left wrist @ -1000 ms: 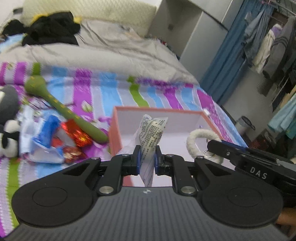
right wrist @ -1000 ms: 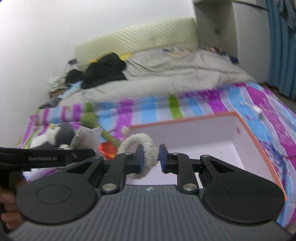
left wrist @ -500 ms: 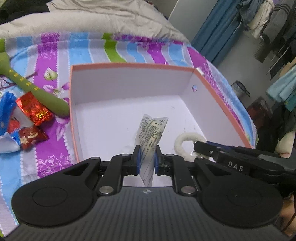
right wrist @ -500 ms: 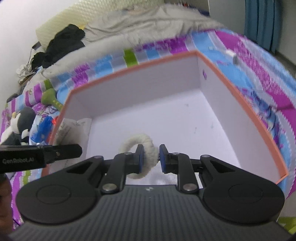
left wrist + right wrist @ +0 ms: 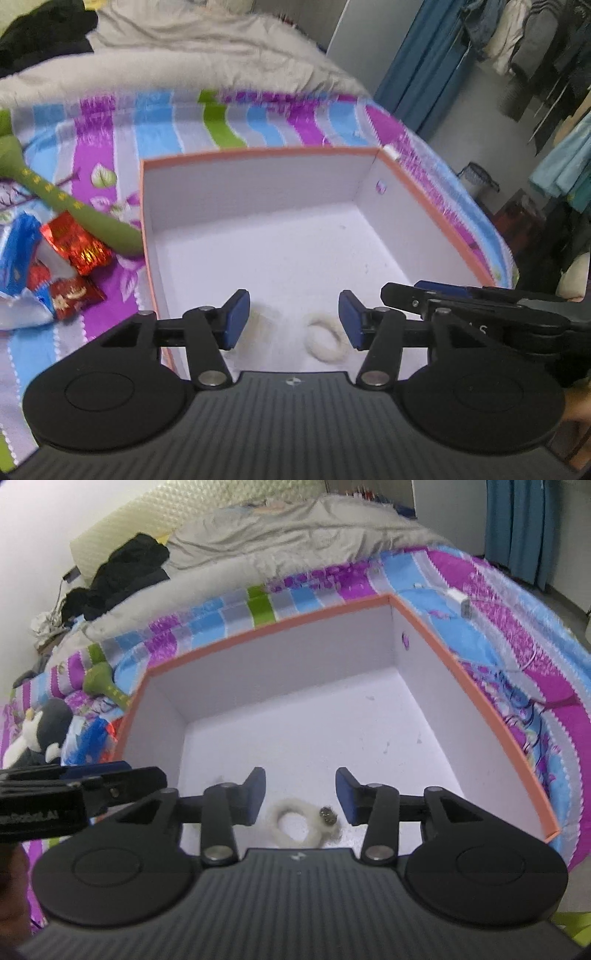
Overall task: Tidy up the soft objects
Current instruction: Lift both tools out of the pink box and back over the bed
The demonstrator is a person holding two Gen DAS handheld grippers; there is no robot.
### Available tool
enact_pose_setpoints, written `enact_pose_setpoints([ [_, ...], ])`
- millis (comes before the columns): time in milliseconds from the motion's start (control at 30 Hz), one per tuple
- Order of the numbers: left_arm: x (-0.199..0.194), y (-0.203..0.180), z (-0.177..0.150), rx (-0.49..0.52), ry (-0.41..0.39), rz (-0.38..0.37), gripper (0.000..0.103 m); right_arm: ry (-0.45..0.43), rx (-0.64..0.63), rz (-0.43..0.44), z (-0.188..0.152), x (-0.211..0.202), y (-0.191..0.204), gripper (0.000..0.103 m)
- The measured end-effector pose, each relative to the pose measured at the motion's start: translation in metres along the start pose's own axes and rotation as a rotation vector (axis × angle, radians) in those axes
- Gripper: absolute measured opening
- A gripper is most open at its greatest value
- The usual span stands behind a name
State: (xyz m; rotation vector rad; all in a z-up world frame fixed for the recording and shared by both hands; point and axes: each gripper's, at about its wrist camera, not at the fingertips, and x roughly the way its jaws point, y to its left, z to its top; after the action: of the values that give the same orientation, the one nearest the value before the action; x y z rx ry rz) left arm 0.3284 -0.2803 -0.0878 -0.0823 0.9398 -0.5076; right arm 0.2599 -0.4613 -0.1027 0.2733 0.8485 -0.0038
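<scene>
Soft objects: two now lie on the floor of the orange-rimmed box point(image 5: 258, 152), near its front wall. The fluffy white ring point(image 5: 295, 825), with a small metal bit at its edge, sits directly below the right gripper point(image 5: 300, 797). The clear printed packet point(image 5: 264, 326) is a blurred pale shape under the left gripper point(image 5: 293, 319), just beside the ring.

Both sets of jaws have just been opening. They stand spread, blue pads clear of everything, nothing between them. Both items look released.

Step in hand, as I read it: finish the drop and back out. How to do it well:
- Keep the jaws spread while lifting. Closing early could snag the ring's fluff or the packet film.
- Lift straight up and back. Both grippers are crowded together over the front of the box, right one crossing into the left view, so separate them before swinging.
- Clear the near wall. A knock would shove the light box across the striped bedspread point(image 5: 92, 122).

Left outside, to the box's left: green stick toy point(image 5: 55, 195), red foil packets point(image 5: 79, 247), blue wrapper point(image 5: 16, 245), penguin plush point(image 5: 40, 733). The left gripper is closer to these.

The foil packets should crush easily, so pinch an edge. The plush needs wide jaws.
</scene>
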Motion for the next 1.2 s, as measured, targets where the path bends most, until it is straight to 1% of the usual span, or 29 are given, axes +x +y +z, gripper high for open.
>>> enact_pose_setpoints([
  [167, -0.039, -0.004, 0.001, 0.015, -0.09, 0.017, 0.059, -0.062, -0.005, 0.025, 0.005, -0.029, 0.015, 0.045],
  [367, -0.097, -0.001, -0.001, 0.02, -0.205, 0.037, 0.059, -0.164, -0.034, 0.087, 0.005, -0.072, 0.044, 0.045],
  [467, -0.129, 0.002, -0.01, 0.001, -0.251, 0.021, 0.059, -0.198, -0.049, 0.108, 0.0, -0.092, 0.059, 0.045],
  [567, -0.154, 0.004, -0.021, -0.015, -0.277, 0.017, 0.059, -0.221, -0.067, 0.127, -0.009, -0.111, 0.076, 0.045],
  [867, -0.221, 0.023, -0.07, -0.021, -0.324, 0.078, 0.059, -0.262, -0.117, 0.172, -0.045, -0.154, 0.117, 0.045],
  [1067, -0.254, 0.039, -0.105, -0.044, -0.344, 0.119, 0.059, -0.273, -0.152, 0.187, -0.076, -0.171, 0.14, 0.045],
  [1200, -0.266, 0.05, -0.127, -0.064, -0.34, 0.135, 0.059, -0.275, -0.16, 0.19, -0.095, -0.174, 0.151, 0.045],
])
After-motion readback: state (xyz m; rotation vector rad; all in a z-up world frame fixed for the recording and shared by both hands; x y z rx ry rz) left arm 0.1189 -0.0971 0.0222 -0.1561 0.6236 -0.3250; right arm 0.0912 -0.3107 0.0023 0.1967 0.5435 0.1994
